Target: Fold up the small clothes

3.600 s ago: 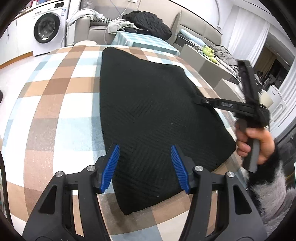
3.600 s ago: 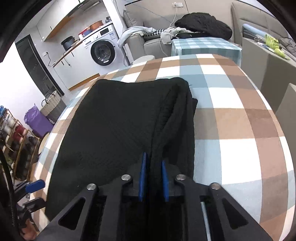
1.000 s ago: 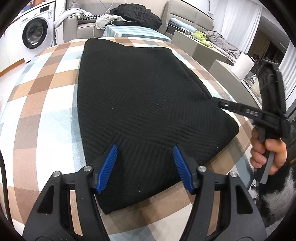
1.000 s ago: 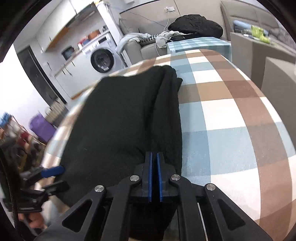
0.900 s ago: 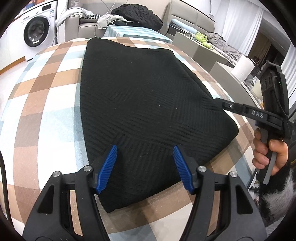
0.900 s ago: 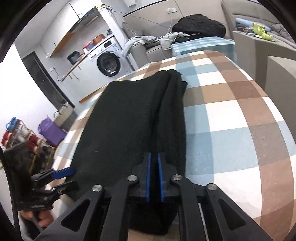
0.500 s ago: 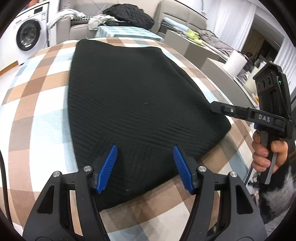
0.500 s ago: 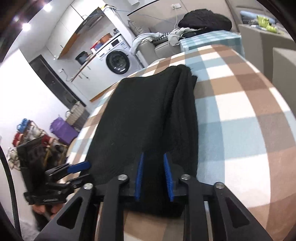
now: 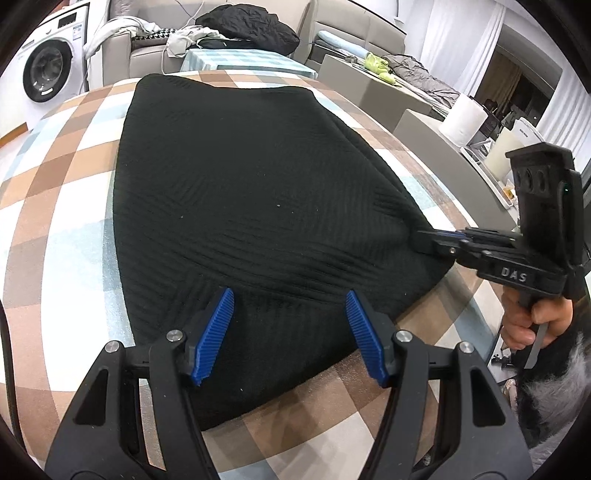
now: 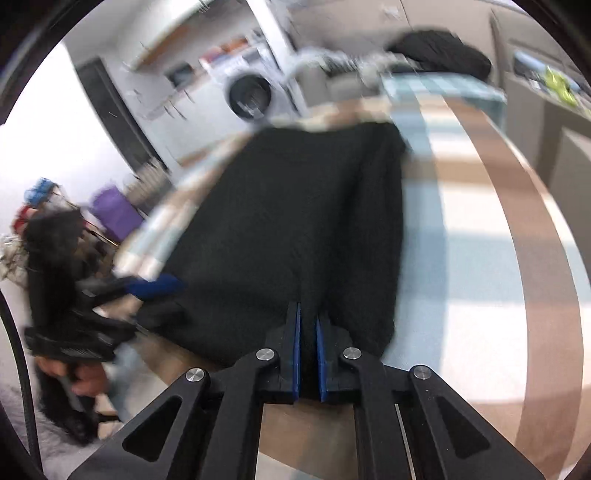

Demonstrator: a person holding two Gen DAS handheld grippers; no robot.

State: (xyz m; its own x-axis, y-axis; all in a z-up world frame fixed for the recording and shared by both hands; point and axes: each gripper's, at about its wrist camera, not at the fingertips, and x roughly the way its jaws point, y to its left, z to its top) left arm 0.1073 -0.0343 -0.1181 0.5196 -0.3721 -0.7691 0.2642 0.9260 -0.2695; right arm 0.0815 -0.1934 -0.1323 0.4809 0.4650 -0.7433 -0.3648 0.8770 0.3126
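Observation:
A black knit garment [image 9: 251, 192] lies flat and folded lengthwise on the checked table [image 9: 55, 206]; it also shows in the blurred right wrist view [image 10: 295, 236]. My left gripper [image 9: 290, 332] is open, its blue pads above the garment's near hem. My right gripper [image 10: 307, 347] has its jaws a narrow gap apart around the garment's near right edge; it also shows at the right of the left wrist view [image 9: 424, 236], touching the garment's right corner.
A washing machine [image 9: 44, 74] stands at the far left. A sofa with a dark heap of clothes [image 9: 247, 26] is behind the table. A paper roll [image 9: 463, 123] and grey furniture stand at the right. The table's near edge runs below my left gripper.
My right gripper was shut on the garment's right edge, opened slightly, and is now narrowly apart at that edge; its view swung and blurred. My left gripper stayed open over the near hem.

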